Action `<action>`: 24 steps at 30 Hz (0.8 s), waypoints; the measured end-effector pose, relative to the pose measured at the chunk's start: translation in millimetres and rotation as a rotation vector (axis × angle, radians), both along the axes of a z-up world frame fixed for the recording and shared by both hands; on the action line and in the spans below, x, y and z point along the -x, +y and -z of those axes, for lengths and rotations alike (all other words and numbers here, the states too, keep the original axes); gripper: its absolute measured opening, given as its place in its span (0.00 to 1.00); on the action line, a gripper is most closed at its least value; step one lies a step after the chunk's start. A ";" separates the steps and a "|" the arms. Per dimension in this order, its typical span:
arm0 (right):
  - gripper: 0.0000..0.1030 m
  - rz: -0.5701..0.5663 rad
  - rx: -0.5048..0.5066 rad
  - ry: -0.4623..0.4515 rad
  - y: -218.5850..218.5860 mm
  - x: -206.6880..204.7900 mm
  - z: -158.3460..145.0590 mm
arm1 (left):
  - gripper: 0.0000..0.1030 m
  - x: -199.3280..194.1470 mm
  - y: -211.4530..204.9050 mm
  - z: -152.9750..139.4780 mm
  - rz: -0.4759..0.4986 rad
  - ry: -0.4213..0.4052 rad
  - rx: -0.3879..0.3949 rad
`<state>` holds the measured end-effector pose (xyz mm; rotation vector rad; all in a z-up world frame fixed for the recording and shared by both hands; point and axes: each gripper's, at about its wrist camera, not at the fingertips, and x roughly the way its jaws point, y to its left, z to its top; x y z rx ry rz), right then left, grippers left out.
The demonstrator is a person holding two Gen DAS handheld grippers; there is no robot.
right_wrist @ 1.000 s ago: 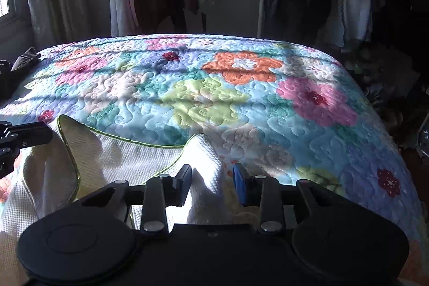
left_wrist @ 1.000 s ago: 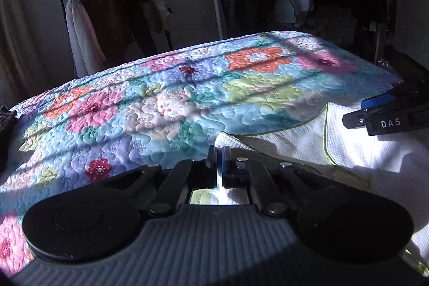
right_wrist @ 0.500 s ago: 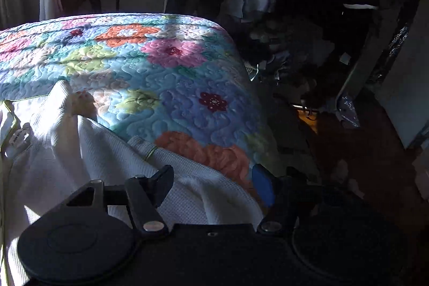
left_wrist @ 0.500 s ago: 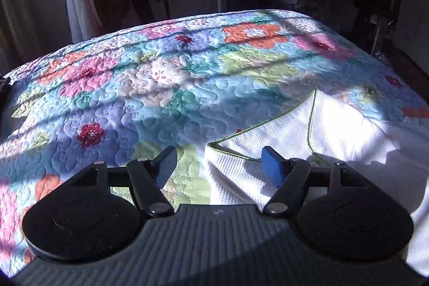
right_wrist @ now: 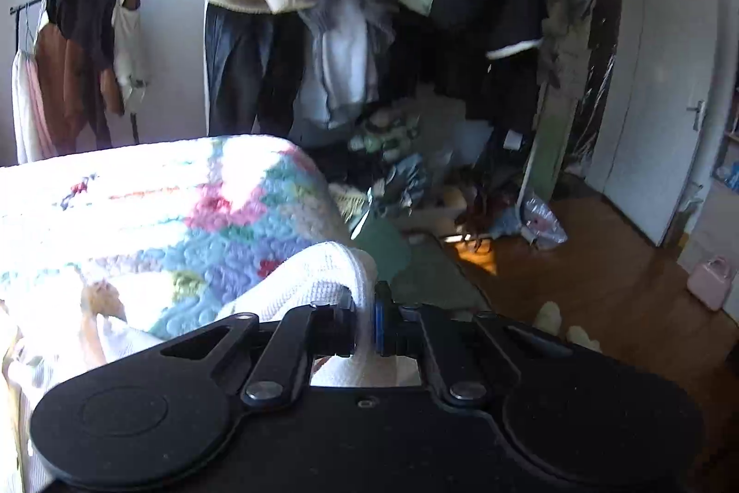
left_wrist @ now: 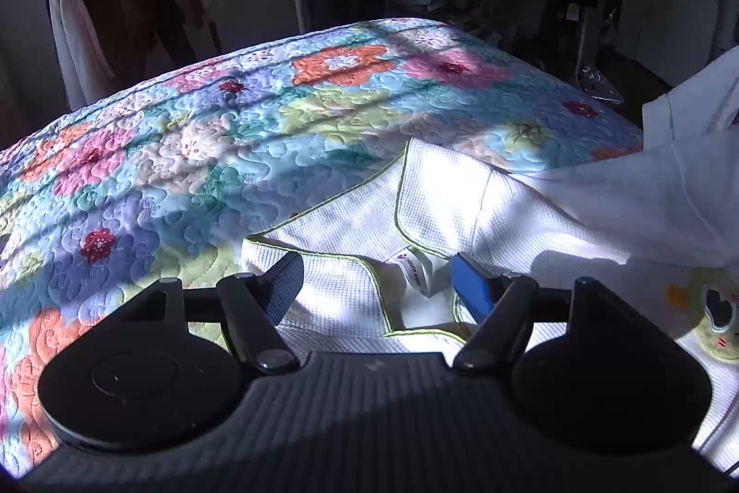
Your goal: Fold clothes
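Observation:
A white waffle-knit garment (left_wrist: 443, 206) with thin green piping lies on the flowered quilt (left_wrist: 231, 132) at the near right of the bed. Its neck opening and a white label (left_wrist: 413, 269) face me. My left gripper (left_wrist: 376, 285) is open and empty just above the collar area. My right gripper (right_wrist: 365, 329) is shut on a bunched fold of the white garment (right_wrist: 318, 276) and holds it lifted at the bed's right edge. In the left wrist view that lifted part rises at the far right (left_wrist: 683, 151).
The quilt (right_wrist: 138, 206) covers the whole bed. Clothes racks (right_wrist: 323, 8) hang full behind the bed. A pile of clothes and bags (right_wrist: 406, 179) lies on the wooden floor (right_wrist: 600, 262) to the right, near a white door (right_wrist: 665, 114).
My left gripper opened and let go of the garment, then drew back over the collar. My right gripper swung right, closed on a fold of the garment and lifted it.

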<state>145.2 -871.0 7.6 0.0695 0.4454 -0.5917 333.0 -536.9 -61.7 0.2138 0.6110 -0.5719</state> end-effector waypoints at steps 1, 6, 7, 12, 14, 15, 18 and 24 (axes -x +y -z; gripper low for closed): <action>0.07 0.067 -0.067 -0.030 4.4 16.5 6.8 | 0.71 1.0 2.0 0.7 -0.007 -0.010 0.018; 0.10 0.400 -0.403 -0.178 26.3 99.0 40.9 | 0.72 2.5 4.8 6.8 -0.001 0.049 0.047; 0.11 0.442 -0.459 -0.189 31.6 110.8 49.6 | 0.72 5.4 3.9 7.1 0.011 0.049 0.043; 0.19 0.370 -0.607 -0.057 50.8 118.6 92.3 | 0.75 27.8 -1.0 2.0 0.104 0.015 0.024; 0.21 0.334 -0.706 -0.029 50.1 122.5 100.1 | 0.76 34.4 -4.7 0.6 0.129 -0.001 0.016; 0.21 0.309 -0.743 -0.035 50.9 125.8 100.7 | 0.76 37.4 -6.8 0.1 0.140 -0.007 0.013; 0.30 0.220 -0.788 0.003 56.3 134.0 95.4 | 0.76 46.4 -14.7 -1.7 0.188 -0.004 0.021; 0.61 0.255 -0.637 -0.017 35.9 153.5 78.5 | 0.76 70.2 -37.2 -4.5 0.343 0.060 0.088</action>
